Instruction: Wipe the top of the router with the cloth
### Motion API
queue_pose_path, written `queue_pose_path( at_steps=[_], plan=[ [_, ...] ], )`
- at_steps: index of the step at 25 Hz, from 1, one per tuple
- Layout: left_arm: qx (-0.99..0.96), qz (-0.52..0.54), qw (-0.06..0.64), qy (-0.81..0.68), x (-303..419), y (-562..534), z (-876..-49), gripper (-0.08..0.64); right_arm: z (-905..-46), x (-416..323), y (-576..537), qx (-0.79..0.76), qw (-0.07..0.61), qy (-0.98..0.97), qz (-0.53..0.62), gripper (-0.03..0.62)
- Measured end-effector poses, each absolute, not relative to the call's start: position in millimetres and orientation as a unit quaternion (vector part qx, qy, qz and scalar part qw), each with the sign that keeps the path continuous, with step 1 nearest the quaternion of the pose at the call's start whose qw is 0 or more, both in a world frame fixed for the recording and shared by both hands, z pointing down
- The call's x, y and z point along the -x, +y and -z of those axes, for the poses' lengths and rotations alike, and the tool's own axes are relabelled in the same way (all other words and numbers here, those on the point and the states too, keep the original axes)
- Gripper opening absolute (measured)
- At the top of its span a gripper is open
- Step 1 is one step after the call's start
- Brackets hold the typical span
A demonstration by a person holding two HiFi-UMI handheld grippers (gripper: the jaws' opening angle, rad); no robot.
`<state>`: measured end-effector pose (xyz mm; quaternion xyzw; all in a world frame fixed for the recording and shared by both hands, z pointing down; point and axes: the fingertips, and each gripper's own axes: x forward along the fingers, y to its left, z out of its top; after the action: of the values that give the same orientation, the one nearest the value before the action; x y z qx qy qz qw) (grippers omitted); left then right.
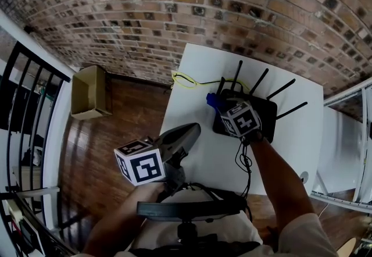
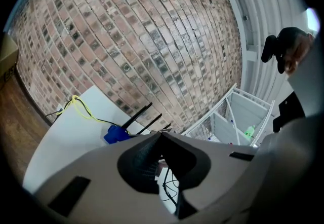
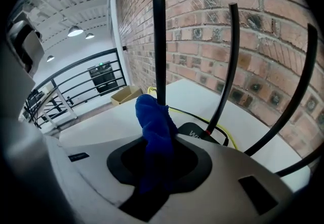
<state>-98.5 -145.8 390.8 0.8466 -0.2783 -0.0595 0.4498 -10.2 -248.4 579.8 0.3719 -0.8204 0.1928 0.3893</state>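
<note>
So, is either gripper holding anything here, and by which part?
The right gripper holds the bunched blue cloth by one end; the rest sticks out past its jaws. The left gripper is shut, with nothing between its jaws.

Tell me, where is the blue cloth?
In the head view the cloth is right of centre, pinched in the right hand-held gripper at the router's far left corner, beside the antennas on the table.

Blue cloth [image 3: 154, 121], black router [image 1: 264, 115], white table [image 1: 195, 72]
</note>
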Motion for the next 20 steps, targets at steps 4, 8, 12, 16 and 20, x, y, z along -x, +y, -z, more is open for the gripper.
queue_pose_path(
  at_steps=[4, 8, 12, 16, 20],
  plan=[
    [-0.845, 0.058, 0.453, -0.277, 100.8, -142.3, -391.7, 0.018, -581.6, 12.2, -246.9, -0.378, 0.389, -0.820, -0.182, 0.107],
    [-0.848, 0.067, 0.446, -0.279, 99.0, -143.2, -388.1, 0.018, -581.4, 9.5, -248.3, -0.387, 0.378, -0.820, -0.186, 0.107],
    [-0.846, 0.065, 0.449, -0.279, 95.6, -140.6, -388.5, 0.018, -580.3, 6.0, -248.3, -0.395, 0.373, -0.818, -0.189, 0.107],
    [-0.848, 0.065, 0.449, -0.276, 92.5, -138.3, -385.4, 0.018, -577.9, 2.6, -246.8, -0.399, 0.379, -0.813, -0.192, 0.107],
    [-0.849, 0.062, 0.448, -0.275, 92.5, -137.1, -385.2, 0.018, -565.5, 2.2, -236.7, -0.403, 0.374, -0.813, -0.191, 0.107]
  ],
)
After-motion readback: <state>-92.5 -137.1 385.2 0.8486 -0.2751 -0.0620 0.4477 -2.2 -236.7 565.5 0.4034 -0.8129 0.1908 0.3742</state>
